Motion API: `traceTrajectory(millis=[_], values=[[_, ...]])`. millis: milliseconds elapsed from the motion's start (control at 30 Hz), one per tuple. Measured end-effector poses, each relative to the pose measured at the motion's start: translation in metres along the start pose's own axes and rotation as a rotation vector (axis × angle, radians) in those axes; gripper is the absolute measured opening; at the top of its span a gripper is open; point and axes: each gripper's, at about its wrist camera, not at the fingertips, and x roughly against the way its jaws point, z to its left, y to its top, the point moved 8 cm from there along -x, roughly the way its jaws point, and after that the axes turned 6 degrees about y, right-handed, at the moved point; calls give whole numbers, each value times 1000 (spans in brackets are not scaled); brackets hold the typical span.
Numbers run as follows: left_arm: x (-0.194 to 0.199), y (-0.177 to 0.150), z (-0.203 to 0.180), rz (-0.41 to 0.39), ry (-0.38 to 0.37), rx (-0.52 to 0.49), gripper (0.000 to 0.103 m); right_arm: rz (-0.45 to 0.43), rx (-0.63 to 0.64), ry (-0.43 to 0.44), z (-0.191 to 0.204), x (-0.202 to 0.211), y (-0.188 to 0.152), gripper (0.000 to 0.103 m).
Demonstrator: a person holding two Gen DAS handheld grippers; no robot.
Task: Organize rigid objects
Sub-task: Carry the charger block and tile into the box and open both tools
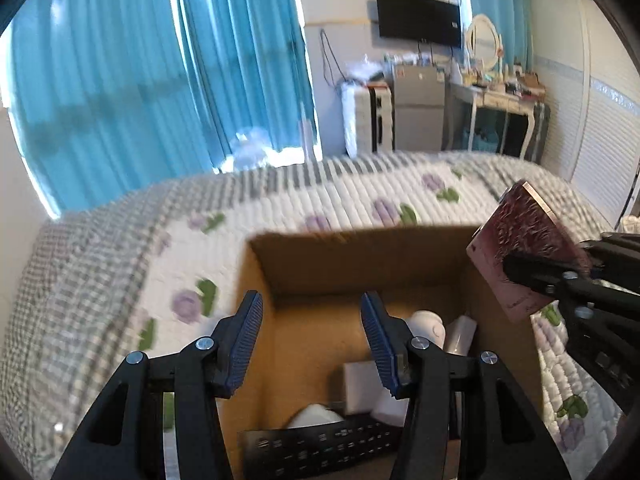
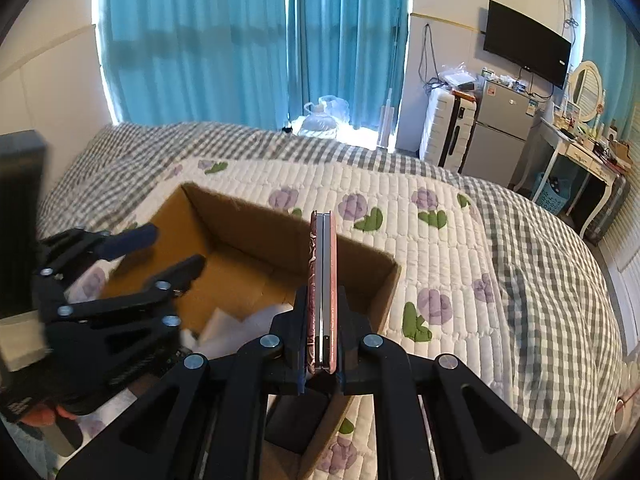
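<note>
While over box (image 2: 224,240) (bed (image 2: 460,240) beneath), phone (image 2: 322,280).

- Your left gripper (image 1: 312,340) is wide apart, nothing between its blue-padded fingers (image 1: 246,340); it points forward and a little down.
- From the right wrist view, your left gripper (image 2: 160,248) sits at the left, fingers spread and blurred, with a bit of your hand (image 2: 40,416) showing behind it.
- Your right gripper (image 2: 322,320) is closed tight on a thin pink case (image 2: 320,280), held on edge, upright between the fingers.
- From the left wrist view, your right gripper (image 1: 536,276) comes in from the right, level with the left one, the case (image 1: 520,248) tilted.
</note>
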Motion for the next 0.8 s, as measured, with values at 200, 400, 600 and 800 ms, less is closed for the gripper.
traceTrajectory(millis=[200, 400, 600, 800], values=[[17, 5, 36, -39, 47, 22, 54, -14, 22, 30, 25, -2, 20, 10], [3, -9, 57, -22, 53, 43, 54, 59, 3, 100, 57, -50, 16, 10], [-17, -25, 66, 12, 46, 59, 54, 141, -55, 179, 72, -102, 0, 10], [-2, -23, 71, 1, 41, 101, 54, 118, -69, 104, 64, -99, -1, 26]])
